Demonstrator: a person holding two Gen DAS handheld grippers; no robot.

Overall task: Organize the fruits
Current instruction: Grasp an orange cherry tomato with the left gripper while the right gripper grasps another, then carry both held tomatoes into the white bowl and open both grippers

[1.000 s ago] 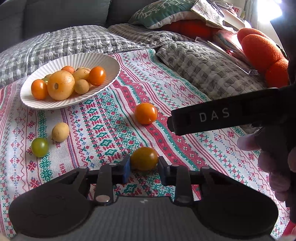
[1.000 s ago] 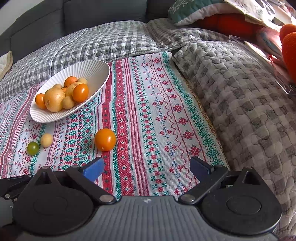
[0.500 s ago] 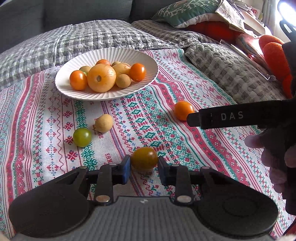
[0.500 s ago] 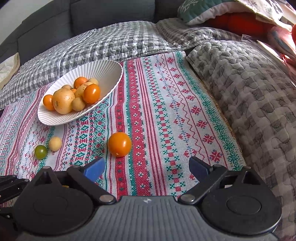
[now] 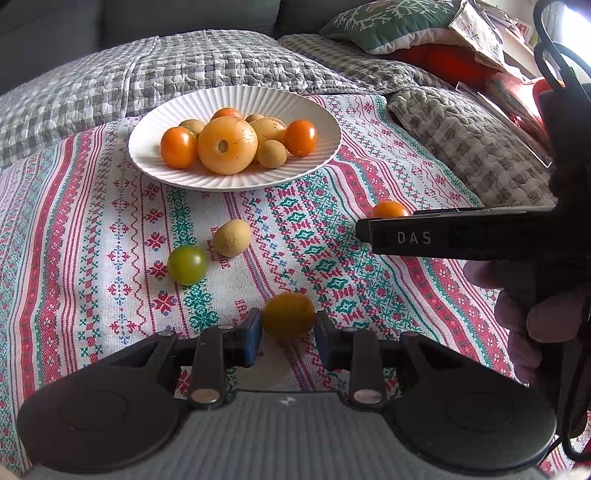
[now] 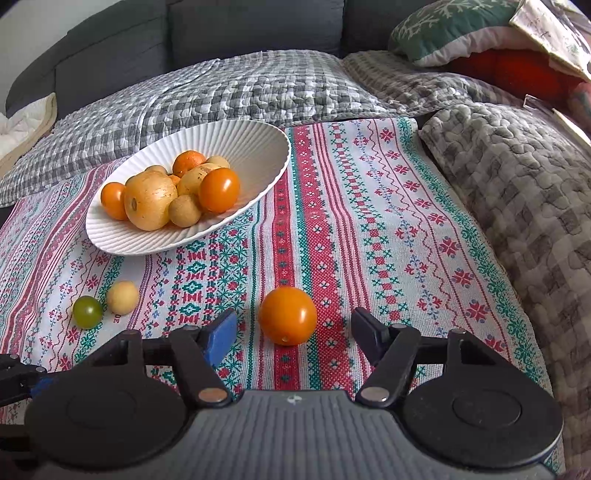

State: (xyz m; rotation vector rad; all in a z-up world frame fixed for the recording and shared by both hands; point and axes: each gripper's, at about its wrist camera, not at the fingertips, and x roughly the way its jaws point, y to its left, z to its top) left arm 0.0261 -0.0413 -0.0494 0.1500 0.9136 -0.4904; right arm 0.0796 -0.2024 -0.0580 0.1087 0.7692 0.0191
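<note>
My left gripper point(image 5: 289, 334) is shut on a dark yellow-orange tomato point(image 5: 289, 315), held just above the patterned cloth. A white ribbed plate point(image 5: 236, 99) ahead holds several orange and yellow fruits. A green tomato point(image 5: 187, 265) and a small tan fruit point(image 5: 232, 237) lie loose on the cloth in front of the plate. In the right wrist view my right gripper point(image 6: 293, 328) is closing, with an orange tomato point(image 6: 288, 315) between its fingers; gaps show on both sides and the pads do not touch it. From the left wrist view that tomato point(image 5: 389, 209) is half hidden behind the right gripper's finger point(image 5: 443, 236).
The patterned cloth point(image 6: 369, 221) covers a sofa seat, with grey quilted blankets point(image 6: 517, 192) behind and to the right. Cushions point(image 6: 461, 33) are piled at the back right. A gloved hand point(image 5: 535, 317) holds the right gripper, with a black cable beside it.
The left gripper has carried its tomato toward the plate, which now sits nearer the centre of its view. The right gripper has come up to the orange tomato and its jaws have narrowed around it.
</note>
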